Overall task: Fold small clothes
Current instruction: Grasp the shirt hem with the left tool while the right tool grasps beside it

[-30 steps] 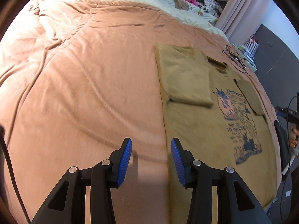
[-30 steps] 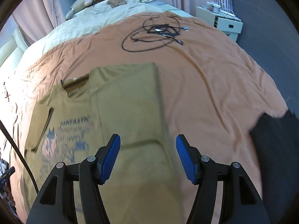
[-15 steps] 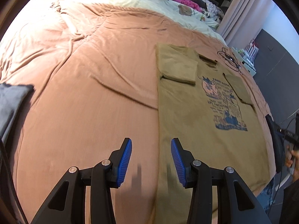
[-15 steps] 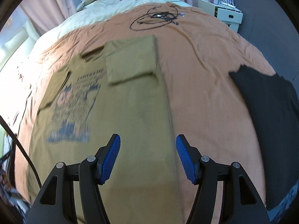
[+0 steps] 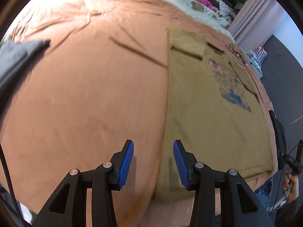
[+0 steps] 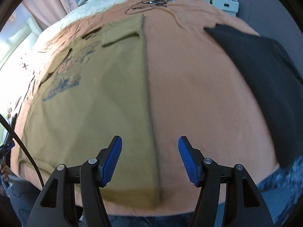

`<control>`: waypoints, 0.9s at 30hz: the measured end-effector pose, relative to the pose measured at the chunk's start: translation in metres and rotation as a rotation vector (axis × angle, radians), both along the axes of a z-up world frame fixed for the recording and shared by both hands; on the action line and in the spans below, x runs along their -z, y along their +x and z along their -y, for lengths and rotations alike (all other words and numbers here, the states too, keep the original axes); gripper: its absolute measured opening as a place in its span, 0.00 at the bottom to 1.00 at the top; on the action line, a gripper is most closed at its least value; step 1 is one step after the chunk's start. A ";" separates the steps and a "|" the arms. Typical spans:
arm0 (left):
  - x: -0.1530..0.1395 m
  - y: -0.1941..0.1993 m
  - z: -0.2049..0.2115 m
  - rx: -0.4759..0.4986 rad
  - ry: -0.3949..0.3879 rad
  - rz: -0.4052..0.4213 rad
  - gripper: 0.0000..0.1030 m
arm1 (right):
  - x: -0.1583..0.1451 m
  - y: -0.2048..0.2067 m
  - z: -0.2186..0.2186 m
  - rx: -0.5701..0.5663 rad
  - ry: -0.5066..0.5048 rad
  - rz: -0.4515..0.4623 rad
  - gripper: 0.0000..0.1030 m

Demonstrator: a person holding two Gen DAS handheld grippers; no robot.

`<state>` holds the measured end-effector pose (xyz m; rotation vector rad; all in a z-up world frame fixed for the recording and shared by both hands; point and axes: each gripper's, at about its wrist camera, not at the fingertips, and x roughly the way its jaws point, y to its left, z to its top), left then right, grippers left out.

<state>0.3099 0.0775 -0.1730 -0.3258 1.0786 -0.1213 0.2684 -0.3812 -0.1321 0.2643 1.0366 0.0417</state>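
An olive T-shirt (image 5: 212,113) with a blue print lies flat on the orange bedspread (image 5: 85,94), both sleeves folded inward. My left gripper (image 5: 153,162) is open and empty, hovering over the shirt's left edge near the hem. In the right wrist view the shirt (image 6: 98,98) lies at the left, and my right gripper (image 6: 149,158) is open and empty over its right edge near the hem.
A black garment (image 6: 265,75) lies on the bed at the right. A grey cloth (image 5: 13,60) lies at the far left. Black cables (image 6: 151,2) lie beyond the collar. White drawers (image 6: 221,1) stand past the bed. The bed's front edge is just below both grippers.
Both grippers have drawn back from the sleeve area toward the shirt's hem and the bed's front edge. Both stayed open. The grey cloth and black garment came into view.
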 end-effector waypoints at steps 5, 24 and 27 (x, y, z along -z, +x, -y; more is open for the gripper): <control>0.025 -0.013 0.004 0.005 -0.042 -0.040 0.44 | 0.019 -0.021 0.011 -0.005 0.067 -0.024 0.58; 0.047 -0.051 -0.014 -0.077 -0.448 -0.092 0.44 | 0.052 -0.077 0.075 0.017 0.574 0.055 0.47; 0.051 -0.051 -0.016 -0.096 -0.494 -0.085 0.44 | 0.056 -0.074 0.078 0.026 0.610 0.066 0.46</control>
